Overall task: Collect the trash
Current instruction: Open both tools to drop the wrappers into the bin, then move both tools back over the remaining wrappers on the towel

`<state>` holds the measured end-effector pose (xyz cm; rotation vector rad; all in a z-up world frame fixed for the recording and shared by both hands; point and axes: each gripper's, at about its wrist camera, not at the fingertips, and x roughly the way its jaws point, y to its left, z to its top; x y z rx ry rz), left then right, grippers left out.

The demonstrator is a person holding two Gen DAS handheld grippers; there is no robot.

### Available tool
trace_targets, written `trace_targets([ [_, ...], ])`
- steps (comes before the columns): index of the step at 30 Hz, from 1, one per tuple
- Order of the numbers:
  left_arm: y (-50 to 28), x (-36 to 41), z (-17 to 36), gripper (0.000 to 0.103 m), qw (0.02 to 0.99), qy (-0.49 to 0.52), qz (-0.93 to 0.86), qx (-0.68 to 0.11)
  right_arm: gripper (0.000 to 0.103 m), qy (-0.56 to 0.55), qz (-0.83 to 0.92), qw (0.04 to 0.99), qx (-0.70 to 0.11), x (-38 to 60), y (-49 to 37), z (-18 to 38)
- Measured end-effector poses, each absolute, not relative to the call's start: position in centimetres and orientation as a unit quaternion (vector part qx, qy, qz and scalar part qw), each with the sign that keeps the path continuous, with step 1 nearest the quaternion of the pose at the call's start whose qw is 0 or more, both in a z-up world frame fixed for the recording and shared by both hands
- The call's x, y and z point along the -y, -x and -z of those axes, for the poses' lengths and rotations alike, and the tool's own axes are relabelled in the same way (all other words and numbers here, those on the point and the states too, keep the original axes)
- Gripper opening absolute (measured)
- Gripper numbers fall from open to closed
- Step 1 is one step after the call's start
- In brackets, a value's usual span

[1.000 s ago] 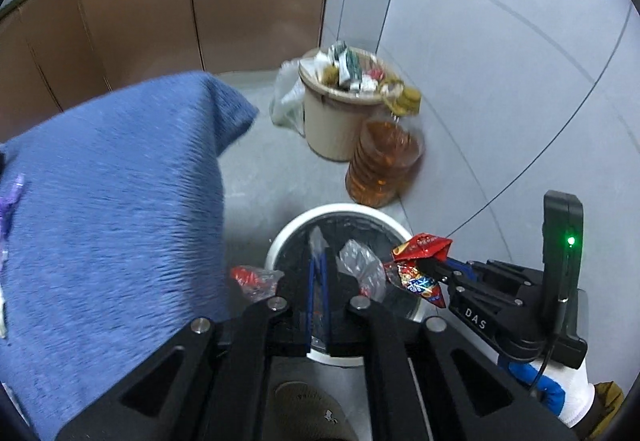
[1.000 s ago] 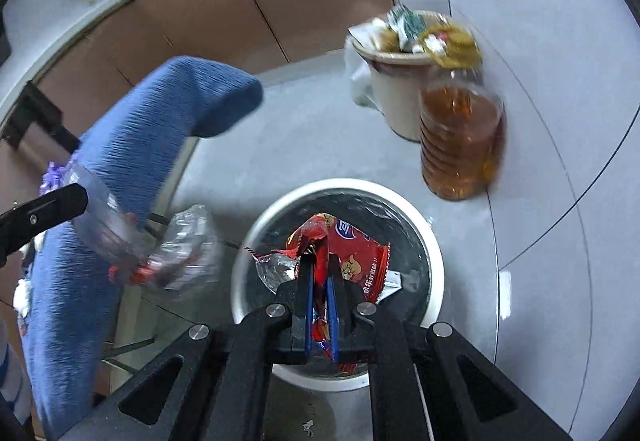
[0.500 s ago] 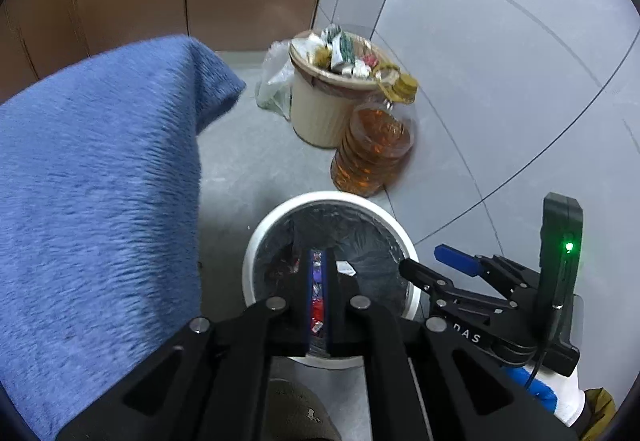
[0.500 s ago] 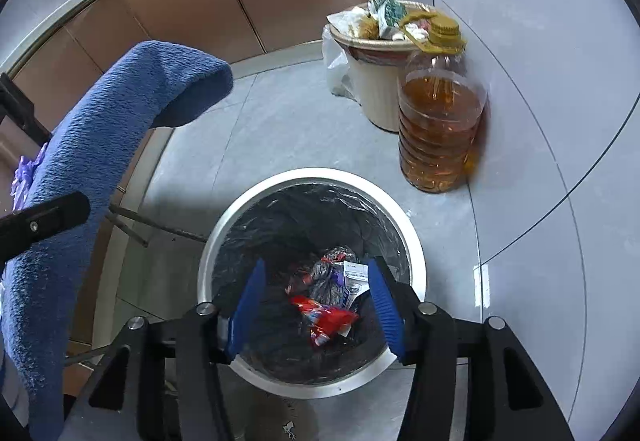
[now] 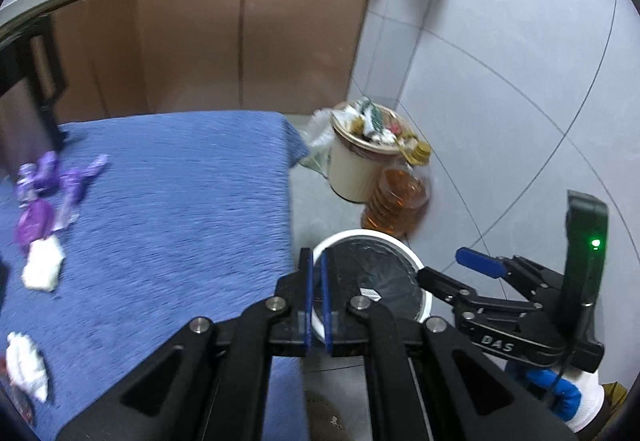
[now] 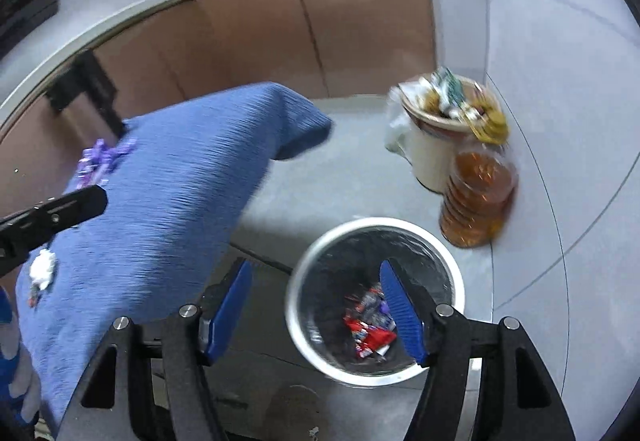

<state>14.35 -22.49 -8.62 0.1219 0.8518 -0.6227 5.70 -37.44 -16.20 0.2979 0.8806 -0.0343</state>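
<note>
The white-rimmed bin [image 6: 374,299] is standing open-mouthed on the floor, nothing covering its opening, so room is lying free straight down into it. On one side the blue-clothed counter [image 5: 180,209] is crowding its edge just beside the bin's rim. Behind the bin, the oil bottle [image 6: 478,197] and the overfull beige pail [image 6: 430,145] are standing close against the tiled wall [image 5: 520,61], narrowing the way there. Grey floor [image 6: 332,181] is lying bare between the counter's corner and the pail. Purple wrappers [image 5: 48,185] and white crumpled paper [image 5: 42,267] are dotting the counter's far part; its near stretch is lying bare.
</note>
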Motion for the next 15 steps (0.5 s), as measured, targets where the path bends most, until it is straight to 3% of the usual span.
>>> trace_targets([
  [7,-12.0,15.4,5.3,0.006,0.895,-0.03,0.259,-0.363,0.072,-0.108,-0.023,0.914,-0.391,32.4,-4.6,11.5],
  [8,-11.7,14.3,4.8,0.011,0.899,-0.027,0.253,-0.357,0.073,-0.104,-0.027,0.916,-0.387,31.7,-4.5,11.0],
  [10,-11.1,12.6,4.2,0.045,0.908,-0.018,0.241,-0.343,0.074,-0.095,-0.035,0.919,-0.38,30.7,-4.1,10.0],
  [15,-9.6,8.4,2.5,0.049,0.926,-0.003,0.213,-0.311,0.076,-0.072,-0.054,0.927,-0.365,27.7,-3.1,7.6],
])
